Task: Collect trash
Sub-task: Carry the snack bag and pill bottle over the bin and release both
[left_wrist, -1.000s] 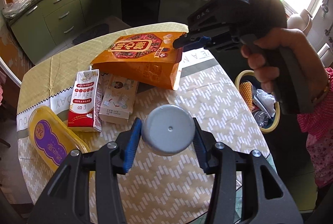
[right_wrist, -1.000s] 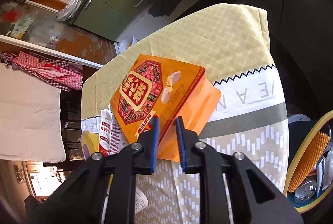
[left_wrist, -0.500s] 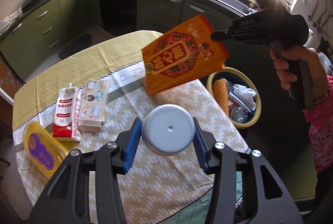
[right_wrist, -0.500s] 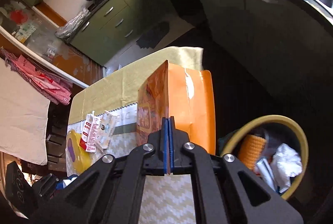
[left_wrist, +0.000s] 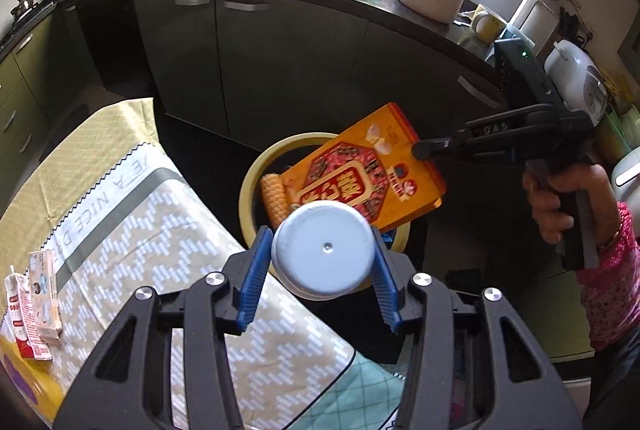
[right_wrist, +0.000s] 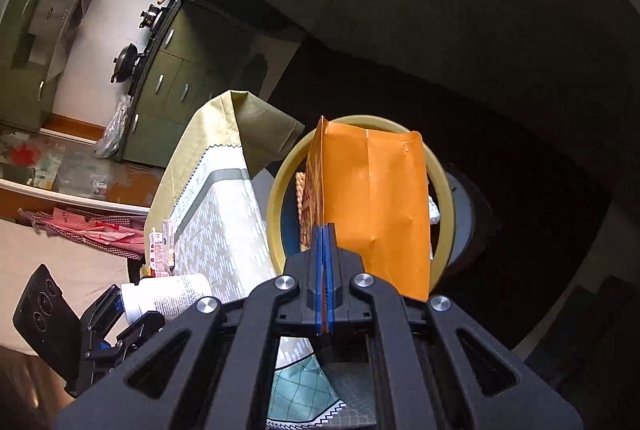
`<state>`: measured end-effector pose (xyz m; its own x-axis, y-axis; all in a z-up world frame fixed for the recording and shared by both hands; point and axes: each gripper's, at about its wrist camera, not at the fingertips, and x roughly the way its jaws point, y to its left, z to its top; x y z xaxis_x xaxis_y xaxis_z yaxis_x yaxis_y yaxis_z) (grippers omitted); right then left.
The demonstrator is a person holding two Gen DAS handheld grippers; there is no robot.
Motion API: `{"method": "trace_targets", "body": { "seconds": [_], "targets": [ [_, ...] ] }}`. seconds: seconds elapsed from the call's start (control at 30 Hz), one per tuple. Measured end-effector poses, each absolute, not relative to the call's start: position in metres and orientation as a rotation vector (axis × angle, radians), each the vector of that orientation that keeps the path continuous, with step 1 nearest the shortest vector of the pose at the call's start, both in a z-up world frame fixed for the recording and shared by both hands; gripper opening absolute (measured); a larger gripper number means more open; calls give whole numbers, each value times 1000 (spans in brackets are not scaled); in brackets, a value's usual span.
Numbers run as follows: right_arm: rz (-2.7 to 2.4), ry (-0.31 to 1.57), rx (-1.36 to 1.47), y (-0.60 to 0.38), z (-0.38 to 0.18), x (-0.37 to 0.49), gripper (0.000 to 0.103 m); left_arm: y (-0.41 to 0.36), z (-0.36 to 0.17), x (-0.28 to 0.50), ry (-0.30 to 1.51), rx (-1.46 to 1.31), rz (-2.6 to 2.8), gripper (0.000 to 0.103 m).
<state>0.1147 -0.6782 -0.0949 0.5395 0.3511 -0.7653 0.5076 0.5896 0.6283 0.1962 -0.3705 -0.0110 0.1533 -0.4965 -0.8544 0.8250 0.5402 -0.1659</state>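
My right gripper [right_wrist: 325,242] is shut on the edge of an orange snack bag [right_wrist: 376,202] and holds it over the yellow-rimmed trash bin [right_wrist: 440,174]. In the left wrist view the bag [left_wrist: 360,174] hangs above the bin [left_wrist: 252,170], held by the right gripper [left_wrist: 420,150]. My left gripper [left_wrist: 320,262] is shut on a white bottle [left_wrist: 324,250], its cap facing the camera, near the table's edge beside the bin. The bottle also shows in the right wrist view [right_wrist: 168,294].
The table [left_wrist: 120,230] has a patterned cloth. Two small cartons [left_wrist: 34,302] and a yellow tray [left_wrist: 24,390] lie at its left end. A corn cob [left_wrist: 274,196] lies in the bin. Dark kitchen cabinets [left_wrist: 280,50] stand behind it.
My right gripper closed on the orange bag, lifted it off the table and carried it right, over the bin. My left gripper moved right with the bottle toward the bin.
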Motion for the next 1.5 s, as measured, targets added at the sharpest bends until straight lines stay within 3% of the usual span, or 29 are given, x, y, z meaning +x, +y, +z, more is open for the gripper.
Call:
{"method": "trace_targets", "body": {
  "seconds": [0.13,0.2,0.27,0.33,0.4,0.5,1.27,1.5],
  "targets": [
    [-122,1076,965,-683,-115,122,3,-397,-28,202,1070,407,-955,46],
    [-135,1108,925,-682,-119,124,8,-406,-37,205,1091,421,-943,46],
    [-134,1104,897,-683,-117,121,27,-414,-45,209,1113,427,-934,46],
    [-149,1082,858,-684,-111,115,29,-422,-52,213,1120,436,-925,46],
    [-162,1082,831,-683,-106,113,29,-428,-58,217,1124,439,-923,46],
    [-184,1134,792,-680,-111,115,4,-436,-64,218,1123,447,-924,46],
    [-209,1233,650,-657,-134,139,3,-470,-158,217,1246,566,-835,46],
    [-185,1212,720,-666,-135,135,3,-454,-141,227,1221,545,-836,51]
  ]
}}
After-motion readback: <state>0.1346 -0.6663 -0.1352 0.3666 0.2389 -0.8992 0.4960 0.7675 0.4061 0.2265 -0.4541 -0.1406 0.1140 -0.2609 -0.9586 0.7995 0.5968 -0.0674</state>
